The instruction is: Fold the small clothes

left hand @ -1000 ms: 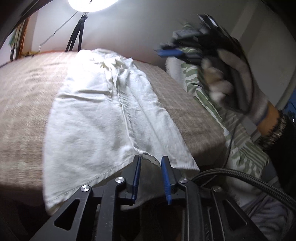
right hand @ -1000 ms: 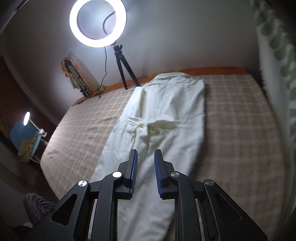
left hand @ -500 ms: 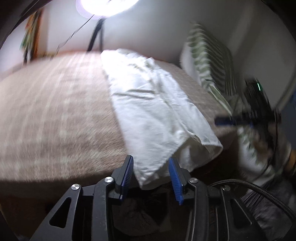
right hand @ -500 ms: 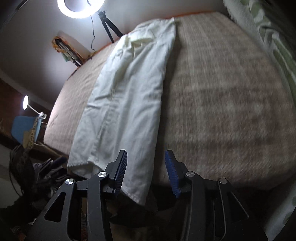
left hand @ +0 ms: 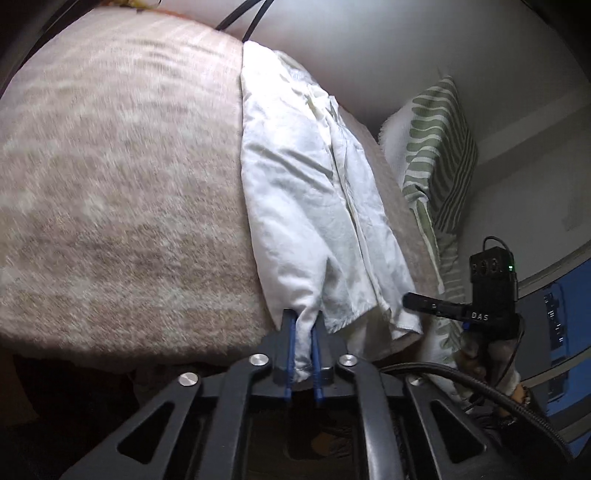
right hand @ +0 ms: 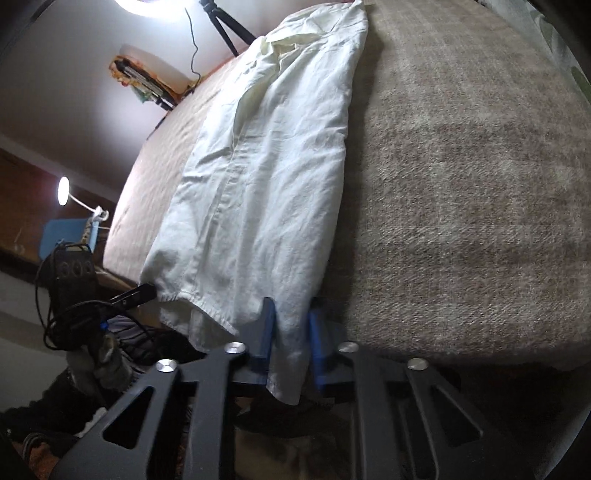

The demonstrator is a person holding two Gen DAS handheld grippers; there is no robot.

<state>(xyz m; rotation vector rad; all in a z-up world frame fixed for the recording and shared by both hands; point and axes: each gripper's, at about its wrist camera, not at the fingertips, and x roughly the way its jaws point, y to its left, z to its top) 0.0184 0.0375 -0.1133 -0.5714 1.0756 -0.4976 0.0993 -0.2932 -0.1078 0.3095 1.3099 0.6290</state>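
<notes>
A white garment (left hand: 303, 192) lies lengthwise on the beige checked bed cover (left hand: 110, 206), its near hem hanging over the bed's front edge. My left gripper (left hand: 303, 325) is shut on the hem's left corner, cloth pinched between the blue pads. In the right wrist view the same garment (right hand: 266, 155) runs away from me, and my right gripper (right hand: 291, 325) has the hem's right corner between its blue pads, which stand a little apart around the cloth. The right gripper shows in the left wrist view (left hand: 443, 306); the left gripper shows in the right wrist view (right hand: 136, 295).
A green-striped white pillow (left hand: 436, 158) leans at the bed's right side. A ring light on a tripod (right hand: 221, 22) stands behind the bed. A small lamp (right hand: 64, 190) and a blue object (right hand: 66, 240) sit to the left. The bed cover (right hand: 461, 166) spreads right of the garment.
Both grippers dropped to the bed's front edge and went from open around the hem to closed on its two corners. The views now look along the garment from low down.
</notes>
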